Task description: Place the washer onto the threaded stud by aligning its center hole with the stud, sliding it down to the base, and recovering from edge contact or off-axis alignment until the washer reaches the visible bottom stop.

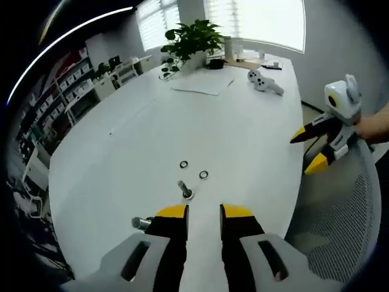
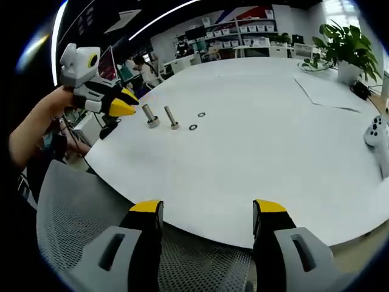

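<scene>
White table [image 1: 243,140] bearing two upright threaded studs [image 1: 185,189] [image 2: 172,118] (long axes vertical) and two flat washers [image 1: 183,164] [image 2: 192,127] at lower centre of the left gripper view, above the parted left gripper [image 1: 204,212]; right gripper [image 2: 208,207], jaws apart, over a mesh chair [image 2: 79,213]; potted plant [image 1: 194,38] upper centre
</scene>
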The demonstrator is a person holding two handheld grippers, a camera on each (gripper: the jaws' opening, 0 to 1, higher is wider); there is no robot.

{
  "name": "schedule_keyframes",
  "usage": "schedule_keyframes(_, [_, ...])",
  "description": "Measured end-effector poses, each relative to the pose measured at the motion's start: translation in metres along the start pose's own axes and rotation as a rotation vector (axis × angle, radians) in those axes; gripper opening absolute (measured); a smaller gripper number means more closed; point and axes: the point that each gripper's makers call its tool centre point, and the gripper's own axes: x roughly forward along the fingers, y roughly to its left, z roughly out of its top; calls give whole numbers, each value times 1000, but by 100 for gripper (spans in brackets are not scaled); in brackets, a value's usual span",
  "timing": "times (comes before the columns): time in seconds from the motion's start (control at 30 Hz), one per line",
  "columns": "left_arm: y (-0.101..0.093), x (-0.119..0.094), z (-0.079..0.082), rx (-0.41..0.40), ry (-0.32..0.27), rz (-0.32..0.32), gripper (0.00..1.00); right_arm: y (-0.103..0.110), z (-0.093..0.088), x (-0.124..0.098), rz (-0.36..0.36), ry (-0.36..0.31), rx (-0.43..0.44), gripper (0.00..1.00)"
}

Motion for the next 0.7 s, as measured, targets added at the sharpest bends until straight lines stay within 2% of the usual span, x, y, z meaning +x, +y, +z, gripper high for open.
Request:
schedule_keyframes(0.1, [-4, -3, -8, 2, 1, -5, 19, -3, 3, -1, -20, -15, -5, 62])
schedule_keyframes(0.2, [-8, -4, -16, -6, 5, -16, 19, -6, 1, -2, -29, -22, 38, 62])
schedule_keyframes(0.3, [-19, -7, -23, -25, -12, -42, 20, -8, 2, -2, -42, -28, 39, 62])
schedule_keyframes(0.43, [-28, -10, -36, -25, 8, -57, 20, -9, 2, -2, -47, -26, 53, 62])
schedule_keyframes(0.57, [-31, -10, -39, -8, 14, -71, 20, -10, 0, -3, -52, -19, 65, 62])
schedule_keyframes(0.7, [-32, -7, -29, 24, 1, -82, 20, -10, -1, -3, -56, -18, 82, 62])
